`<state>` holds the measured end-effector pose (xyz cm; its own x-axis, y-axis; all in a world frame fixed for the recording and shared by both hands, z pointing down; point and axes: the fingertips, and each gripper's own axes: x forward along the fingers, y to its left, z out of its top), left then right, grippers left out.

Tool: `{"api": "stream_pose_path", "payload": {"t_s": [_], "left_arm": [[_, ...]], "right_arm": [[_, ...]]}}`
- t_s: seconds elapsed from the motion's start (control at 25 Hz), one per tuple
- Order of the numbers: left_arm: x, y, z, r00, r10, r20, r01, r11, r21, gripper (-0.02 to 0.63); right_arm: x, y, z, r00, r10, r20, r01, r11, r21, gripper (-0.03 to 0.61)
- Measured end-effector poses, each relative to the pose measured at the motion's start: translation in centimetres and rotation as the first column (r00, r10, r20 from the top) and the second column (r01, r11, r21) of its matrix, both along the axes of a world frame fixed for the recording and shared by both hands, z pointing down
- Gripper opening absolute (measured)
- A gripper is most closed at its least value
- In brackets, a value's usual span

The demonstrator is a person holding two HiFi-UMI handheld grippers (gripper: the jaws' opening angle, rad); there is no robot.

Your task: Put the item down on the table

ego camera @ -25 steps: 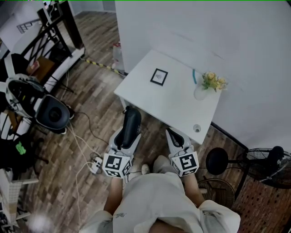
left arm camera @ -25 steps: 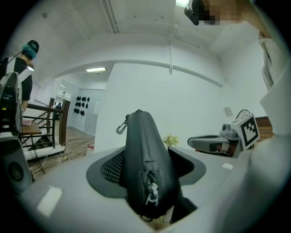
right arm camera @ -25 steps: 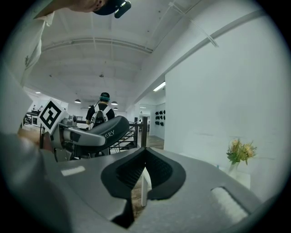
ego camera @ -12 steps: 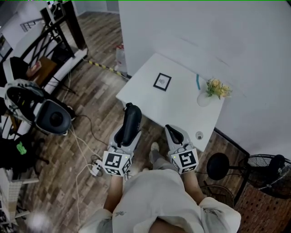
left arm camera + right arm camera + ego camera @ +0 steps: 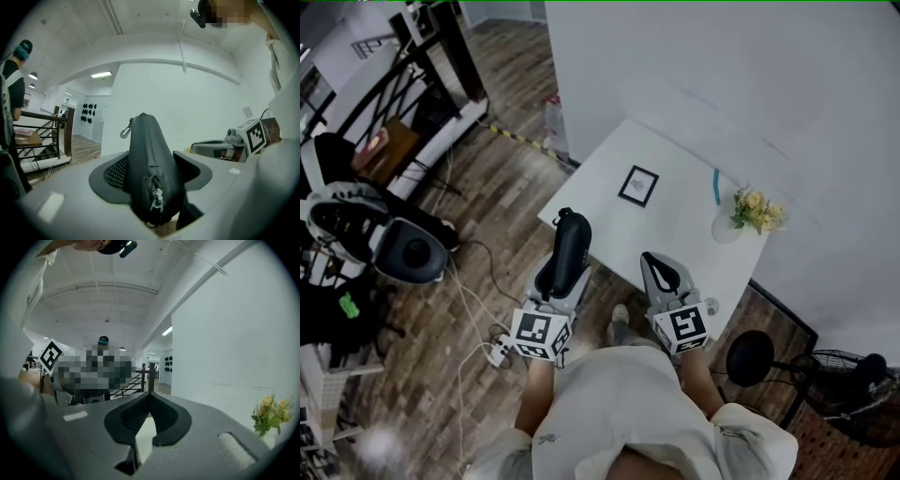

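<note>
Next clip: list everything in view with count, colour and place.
table: one, white, beside the wall
framed picture: one, black frame, flat on the table
vase of flowers: one, pale vase, yellow blooms, table's right end
pen-like stick: one, teal, on the table beside the vase
stool: one, black, floor right of the table
fan: one, dark, floor at lower right
power strip: one, white, floor at left
pouch: one, black, with a zip, in the left gripper
left gripper: one, grey, shut on the pouch
right gripper: one, grey, jaws together, empty
</note>
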<state>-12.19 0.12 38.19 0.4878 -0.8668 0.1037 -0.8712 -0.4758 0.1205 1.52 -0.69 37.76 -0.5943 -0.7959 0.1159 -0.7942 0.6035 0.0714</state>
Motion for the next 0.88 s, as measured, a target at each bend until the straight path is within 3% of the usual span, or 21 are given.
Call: {"api": "stream_pose_path", "payload": {"t_s": [0.88], "left_arm": [[5.7, -11.1, -0.3, 0.995, -0.016, 0.098, 0.019, 0.999, -0.03, 0.298]], "right_arm": [[4.5, -12.2, 1.0, 0.996, -0.044, 0.071, 0.047, 0.998, -0.04, 0.003]]}}
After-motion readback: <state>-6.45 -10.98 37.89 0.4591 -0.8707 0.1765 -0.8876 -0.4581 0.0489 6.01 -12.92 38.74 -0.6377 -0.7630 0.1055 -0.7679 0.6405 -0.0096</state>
